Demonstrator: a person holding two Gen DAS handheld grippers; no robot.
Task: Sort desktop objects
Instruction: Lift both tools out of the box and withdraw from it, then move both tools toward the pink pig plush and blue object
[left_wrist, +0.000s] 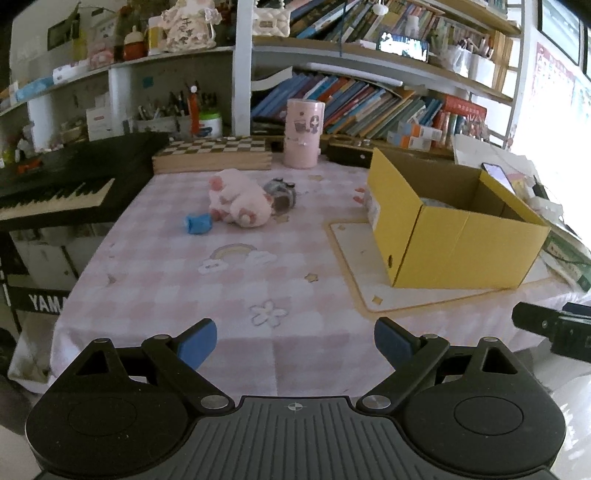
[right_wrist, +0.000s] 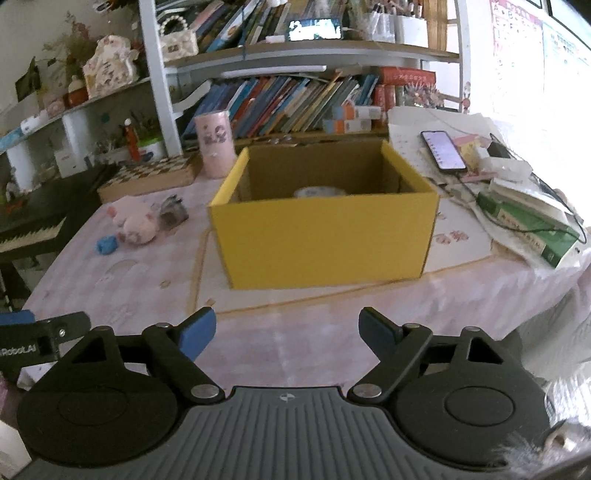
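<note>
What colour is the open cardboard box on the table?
Yellow outside, plain brown cardboard inside: the box shows best in the right wrist view.

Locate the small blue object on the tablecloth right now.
The small blue object lies on the pink checked tablecloth, just left of the pink plush toy in both views, well left of the yellow cardboard box.

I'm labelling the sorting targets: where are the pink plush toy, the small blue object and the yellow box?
pink plush toy (left_wrist: 238, 201): left wrist view, on its body.
small blue object (left_wrist: 197, 223): left wrist view, on its middle.
yellow box (right_wrist: 325, 243): right wrist view, on its front wall.
</note>
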